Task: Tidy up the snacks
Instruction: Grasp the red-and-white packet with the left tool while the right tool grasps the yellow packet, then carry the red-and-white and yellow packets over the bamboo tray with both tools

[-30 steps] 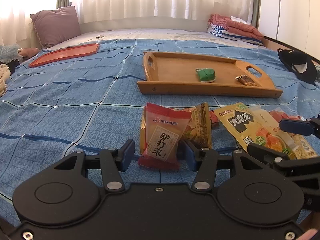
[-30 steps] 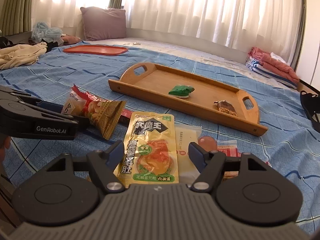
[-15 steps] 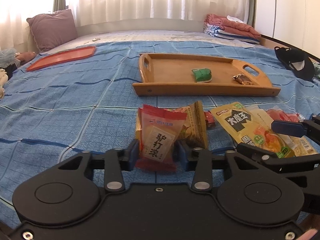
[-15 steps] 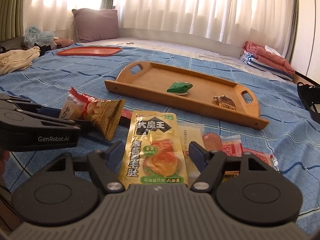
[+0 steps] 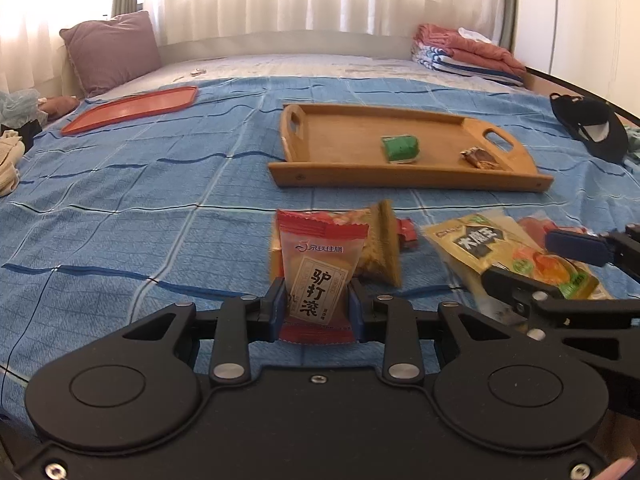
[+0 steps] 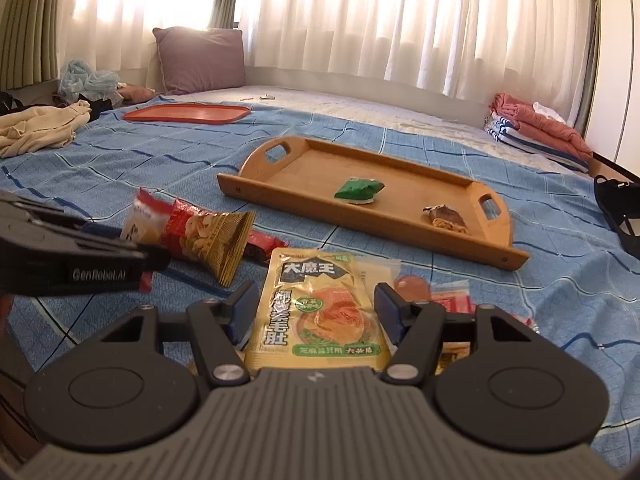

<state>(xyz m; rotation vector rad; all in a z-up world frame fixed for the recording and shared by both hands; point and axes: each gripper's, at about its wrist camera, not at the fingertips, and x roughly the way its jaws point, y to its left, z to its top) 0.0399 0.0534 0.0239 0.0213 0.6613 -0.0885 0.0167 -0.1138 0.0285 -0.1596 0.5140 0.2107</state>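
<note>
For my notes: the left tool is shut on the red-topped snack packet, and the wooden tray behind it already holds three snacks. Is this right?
Not quite. The left wrist view shows the wooden tray holding two snacks, not three: a green packet and a brown one. The left tool is indeed shut on the red-topped snack packet.

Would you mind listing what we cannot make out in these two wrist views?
- Left wrist view: the lower edge of the red-and-white packet is hidden behind the left gripper.
- Right wrist view: the packets beneath the yellow pouch are mostly covered by it and by the right gripper.
- Both views: the brown snack on the wooden tray is too small to identify.
- Left wrist view: the black cap is cut off by the frame edge.
</note>
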